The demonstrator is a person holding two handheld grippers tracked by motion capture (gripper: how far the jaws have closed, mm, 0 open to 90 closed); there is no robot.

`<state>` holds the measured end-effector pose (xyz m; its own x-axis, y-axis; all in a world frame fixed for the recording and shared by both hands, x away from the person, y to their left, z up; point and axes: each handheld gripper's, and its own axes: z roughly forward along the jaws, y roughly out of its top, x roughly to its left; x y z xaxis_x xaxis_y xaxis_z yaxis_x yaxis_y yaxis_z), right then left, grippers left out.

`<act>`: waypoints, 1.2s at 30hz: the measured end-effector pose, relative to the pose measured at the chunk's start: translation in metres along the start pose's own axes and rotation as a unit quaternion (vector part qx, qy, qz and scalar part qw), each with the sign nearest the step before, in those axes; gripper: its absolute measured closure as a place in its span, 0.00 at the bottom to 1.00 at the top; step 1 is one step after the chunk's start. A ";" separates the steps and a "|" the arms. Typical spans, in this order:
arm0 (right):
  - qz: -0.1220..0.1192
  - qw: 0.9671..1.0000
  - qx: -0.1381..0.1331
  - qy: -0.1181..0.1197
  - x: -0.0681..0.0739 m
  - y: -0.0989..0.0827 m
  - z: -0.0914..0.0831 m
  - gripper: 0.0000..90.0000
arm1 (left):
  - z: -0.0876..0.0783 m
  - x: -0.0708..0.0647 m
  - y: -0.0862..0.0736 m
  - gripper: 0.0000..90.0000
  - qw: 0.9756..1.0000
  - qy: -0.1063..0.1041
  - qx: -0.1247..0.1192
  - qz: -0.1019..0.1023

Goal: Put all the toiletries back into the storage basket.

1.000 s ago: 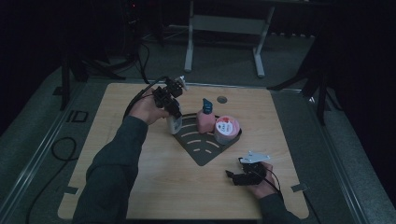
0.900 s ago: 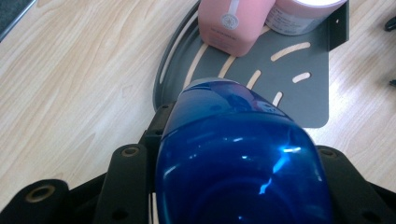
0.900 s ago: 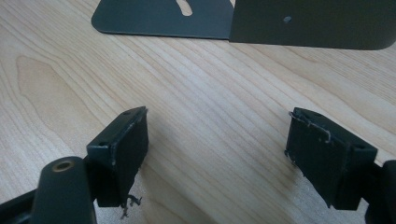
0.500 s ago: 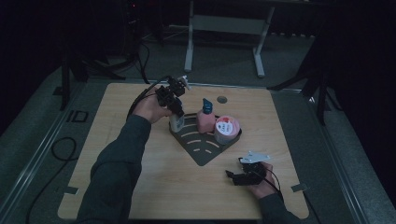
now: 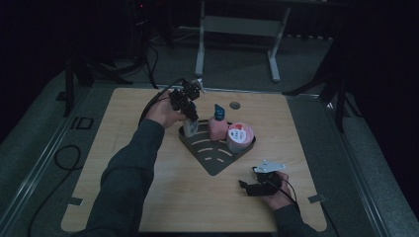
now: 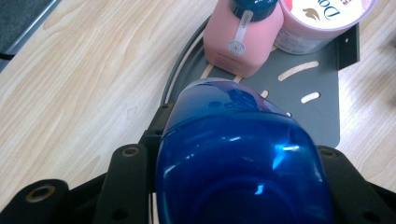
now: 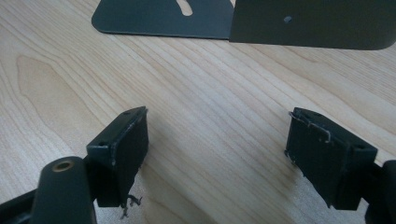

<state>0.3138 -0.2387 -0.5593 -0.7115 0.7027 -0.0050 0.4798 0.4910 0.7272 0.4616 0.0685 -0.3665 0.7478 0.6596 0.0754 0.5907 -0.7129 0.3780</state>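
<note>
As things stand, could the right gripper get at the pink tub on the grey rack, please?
Probably yes: the right gripper is open and empty, and bare table lies between it and the pink tub at the rack's near side.

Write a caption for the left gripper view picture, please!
Left gripper clamps a blue-capped bottle over the grey rack, beside a pink bottle.

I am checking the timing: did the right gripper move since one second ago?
No. The right gripper rests at the same spot below the dark rack's tip.

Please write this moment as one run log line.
left claw: shut on blue-capped bottle | bottle: over grey rack | right claw: open
</note>
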 end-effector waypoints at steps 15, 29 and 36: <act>0.001 1.000 0.000 0.000 0.000 0.000 0.000 0.23 | 0.008 0.003 0.008 0.59 1.000 0.001 0.003 -0.003; 0.001 1.000 0.000 0.000 0.000 0.000 0.000 0.23 | 0.014 0.006 0.012 0.59 1.000 0.000 0.003 -0.007; 0.000 1.000 0.001 0.000 0.000 0.000 0.000 0.23 | 0.017 0.006 0.014 0.59 1.000 -0.003 0.002 -0.009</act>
<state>0.3138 -0.2389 -0.5593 -0.7120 0.7021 -0.0044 0.4802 0.4916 0.7265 0.4790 0.0583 -0.3766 0.7394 0.6703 0.0637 0.6046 -0.7026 0.3753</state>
